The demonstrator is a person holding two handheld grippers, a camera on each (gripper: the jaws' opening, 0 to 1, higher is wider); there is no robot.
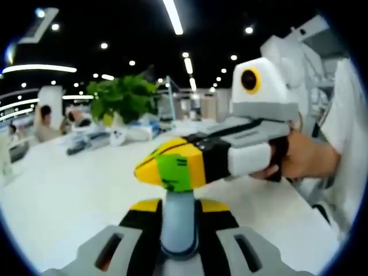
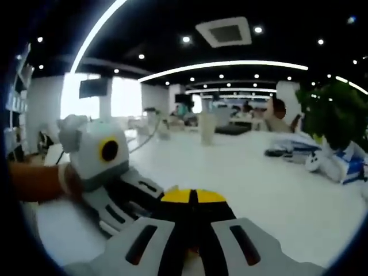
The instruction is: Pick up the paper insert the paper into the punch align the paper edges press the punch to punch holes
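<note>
Left gripper view: the right gripper [image 1: 172, 169] lies across the path just ahead of the left gripper [image 1: 179, 202], blocking forward passage. The white surface [image 1: 63, 195] to its left is open. A plant [image 1: 123, 98] and what appear to be bags [image 2: 333, 158] stand farther back.

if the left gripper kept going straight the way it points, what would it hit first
Probably the right gripper: its yellow and green jaw tips cross directly ahead of the left gripper, just past its closed jaws. Depth is hard to judge, so it might pass just beneath them, toward the white table.
</note>
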